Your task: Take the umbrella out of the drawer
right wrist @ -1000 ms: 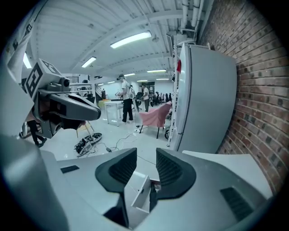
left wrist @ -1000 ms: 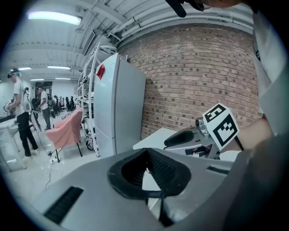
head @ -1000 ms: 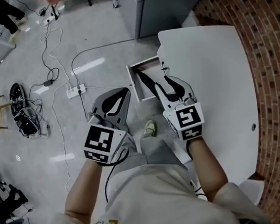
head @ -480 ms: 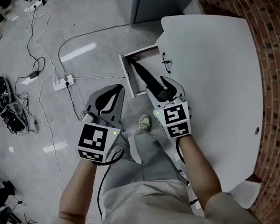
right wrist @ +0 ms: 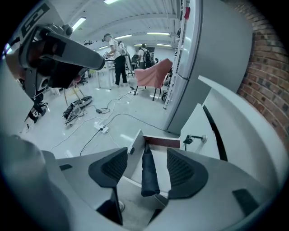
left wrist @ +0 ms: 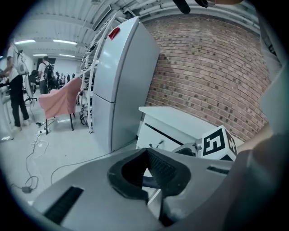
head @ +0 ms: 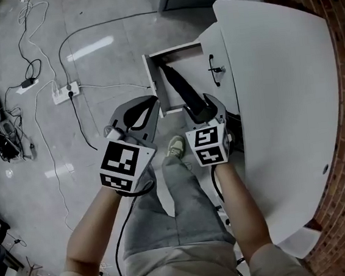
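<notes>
While the umbrella lies slantwise in the open drawer, its near end over the rim, the right gripper hangs at that end. Its jaws have just been opening and stand wide on either side of the umbrella, pressing nothing. Beside the drawer, the left gripper hovers above the floor, jaws closed tip to tip and empty.

I report on my right gripper: its grey jaws, just now opening, stand apart, both pads clear of the dark folded fabric umbrella between them. The umbrella lies lengthwise in the open white drawer, near end overhanging the nearer rim.
</notes>
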A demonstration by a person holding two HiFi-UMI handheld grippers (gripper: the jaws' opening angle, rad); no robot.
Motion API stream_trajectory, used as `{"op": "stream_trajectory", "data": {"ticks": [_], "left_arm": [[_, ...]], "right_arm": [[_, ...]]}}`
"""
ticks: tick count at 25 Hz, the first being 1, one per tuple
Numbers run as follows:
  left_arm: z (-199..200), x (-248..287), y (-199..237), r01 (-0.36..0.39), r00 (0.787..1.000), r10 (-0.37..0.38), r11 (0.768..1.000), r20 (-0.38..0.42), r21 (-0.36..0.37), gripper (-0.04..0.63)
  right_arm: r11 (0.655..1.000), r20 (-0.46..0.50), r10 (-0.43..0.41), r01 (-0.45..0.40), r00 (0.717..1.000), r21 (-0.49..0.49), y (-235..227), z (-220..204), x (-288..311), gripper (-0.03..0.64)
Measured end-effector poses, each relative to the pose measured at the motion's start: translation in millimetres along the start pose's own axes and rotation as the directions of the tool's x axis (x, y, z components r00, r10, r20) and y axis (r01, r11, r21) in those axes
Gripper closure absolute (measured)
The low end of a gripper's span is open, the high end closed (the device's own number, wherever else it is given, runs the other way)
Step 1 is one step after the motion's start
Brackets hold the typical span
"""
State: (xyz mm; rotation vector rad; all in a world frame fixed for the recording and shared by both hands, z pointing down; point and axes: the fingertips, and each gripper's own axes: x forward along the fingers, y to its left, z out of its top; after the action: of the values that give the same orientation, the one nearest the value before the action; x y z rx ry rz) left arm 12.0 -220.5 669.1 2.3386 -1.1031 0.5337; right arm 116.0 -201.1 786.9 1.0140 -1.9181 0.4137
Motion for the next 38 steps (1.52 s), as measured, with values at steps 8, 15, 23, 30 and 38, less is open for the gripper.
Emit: {"op": "stream_trajectory", "data": {"ticks": [8, 15, 23, 30, 38], "left_arm": [[-71.3, 61.7, 17.0, 0.021, 0.997, -0.022, 1.0, -0.071, -0.018, 0.588], [-126.1, 100.8, 31.2, 0.026, 0.992, -0.031, 0.999, -0.119, -0.043, 0.588], [-176.3, 124.0, 34.7, 0.041, 0.986, -0.049, 0.998, -0.161, -0.057, 0.588], [-208.7, 130.1, 38.2, 0.039, 0.982, -0.053, 0.996, -0.183, -0.078, 0.588], [-225.2, 132.7, 36.4, 0.041, 0.981, -0.06, 0.993, -0.183, -0.109, 0.588]], "right_arm": [[0.997, -0.075, 0.005, 0.001, 0.997, 0.082, -14.8, -51.0, 77.1, 0.357], [0.985, -0.21, 0.073, -0.038, 0.975, 0.168, -3.0, -109.7, 130.5, 0.335], [0.998, -0.315, -0.012, 0.033, 0.949, 0.061, -10.3, -161.0, 163.8, 0.321], [0.999, -0.373, -0.015, -0.001, 0.928, -0.041, -12.7, -189.4, 188.0, 0.306], [0.998, -0.41, 0.035, -0.055, 0.911, -0.037, -13.3, -195.6, 194.7, 0.298]]}}
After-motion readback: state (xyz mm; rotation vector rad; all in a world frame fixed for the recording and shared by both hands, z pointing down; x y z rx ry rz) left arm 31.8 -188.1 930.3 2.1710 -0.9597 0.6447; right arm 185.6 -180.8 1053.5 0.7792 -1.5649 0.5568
